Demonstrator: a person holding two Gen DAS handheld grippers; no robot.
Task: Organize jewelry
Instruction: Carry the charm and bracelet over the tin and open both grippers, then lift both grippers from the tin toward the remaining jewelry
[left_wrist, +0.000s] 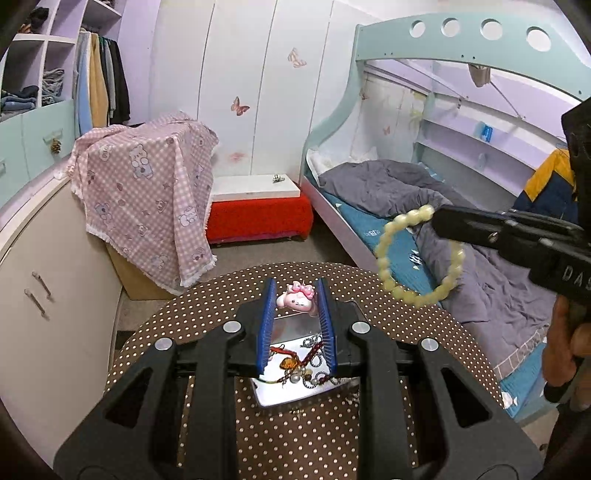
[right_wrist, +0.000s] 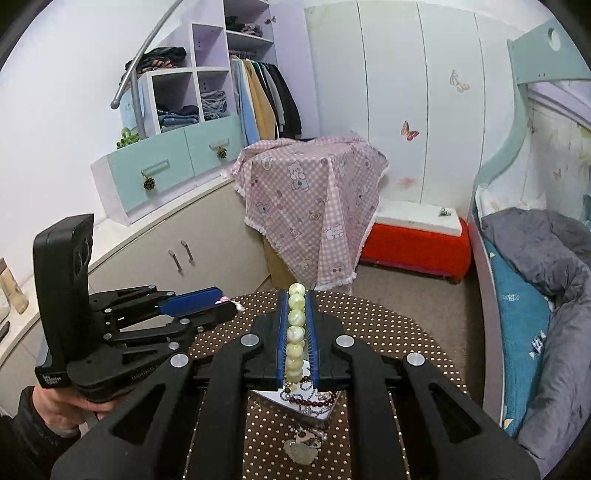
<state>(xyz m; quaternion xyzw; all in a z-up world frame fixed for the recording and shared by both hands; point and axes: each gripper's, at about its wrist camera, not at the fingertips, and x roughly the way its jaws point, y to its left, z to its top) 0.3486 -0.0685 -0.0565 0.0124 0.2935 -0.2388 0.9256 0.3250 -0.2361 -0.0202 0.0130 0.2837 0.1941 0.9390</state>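
My right gripper (right_wrist: 296, 295) is shut on a pale yellow-green bead bracelet (right_wrist: 295, 332) and holds it in the air above the right side of the polka-dot table (left_wrist: 207, 310); the bracelet also shows in the left wrist view (left_wrist: 384, 273). My left gripper (left_wrist: 295, 291) has its blue pads closed on a pink cartoon hair clip (left_wrist: 299, 299), held above a shiny tray (left_wrist: 284, 395) with a tangle of necklaces and beads (left_wrist: 303, 365). The right wrist view shows the left gripper (right_wrist: 221, 301) at the left and the tray (right_wrist: 325, 413) below.
A pendant and a chain (right_wrist: 301, 448) lie on the table near the tray. A pink checked cloth covers a box (left_wrist: 147, 192) behind the table. A bed (left_wrist: 461, 240) stands on the right, a cabinet (left_wrist: 44, 295) on the left, a red bench (left_wrist: 258, 214) at the back.
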